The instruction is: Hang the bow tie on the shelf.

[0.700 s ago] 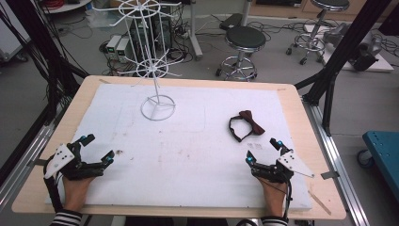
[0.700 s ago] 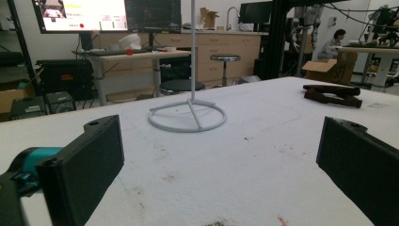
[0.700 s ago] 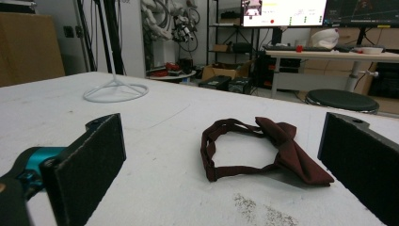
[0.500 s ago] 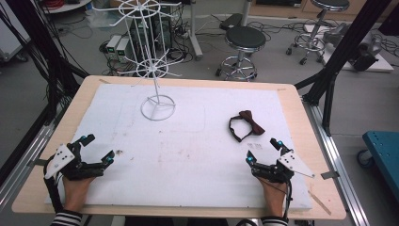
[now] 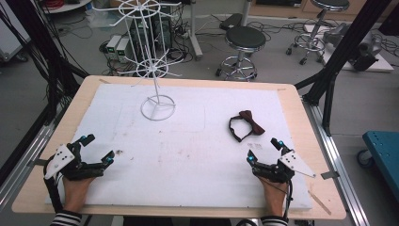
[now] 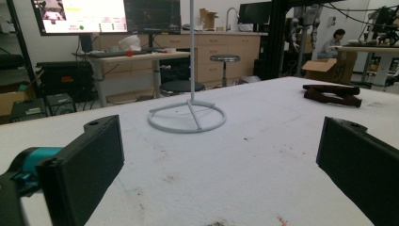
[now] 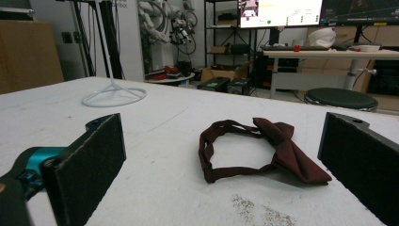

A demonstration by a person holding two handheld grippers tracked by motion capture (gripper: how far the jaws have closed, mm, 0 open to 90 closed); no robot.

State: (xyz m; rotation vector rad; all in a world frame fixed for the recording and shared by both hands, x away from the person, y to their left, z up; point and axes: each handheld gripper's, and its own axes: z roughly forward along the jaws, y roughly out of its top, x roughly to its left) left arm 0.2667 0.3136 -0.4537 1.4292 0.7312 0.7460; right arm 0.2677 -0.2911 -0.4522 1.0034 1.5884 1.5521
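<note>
— Nothing has moved since the earlier high views, as far as we can tell: both grippers sit where they sat, and the bow tie (image 5: 246,125) lies in the same place.

— Agreed. From the high view, our left gripper (image 5: 97,149) rests near the front left corner of the tabletop (image 5: 84,96), jaws spread and empty. Our right gripper (image 5: 264,149) rests near the front right corner, jaws spread too, with the bow tie just beyond it toward the right edge.

— And the white wire stand (image 5: 155,70) is at the back, left of centre, with nothing hanging on it.

— In the left gripper view we see our jaws wide apart over bare white cover, the stand's ring base (image 6: 187,117) ahead and the tie (image 6: 332,94) far off to the right.

— In the right gripper view the bow tie (image 7: 263,151) lies flat between our parted jaws but a little ahead of them, strap looped open, nothing touching it.

— So we judge the work not yet begun: the tie is ungrasped and unhung. Reaching, pinching, lifting and carrying it to the stand all remain.
</note>
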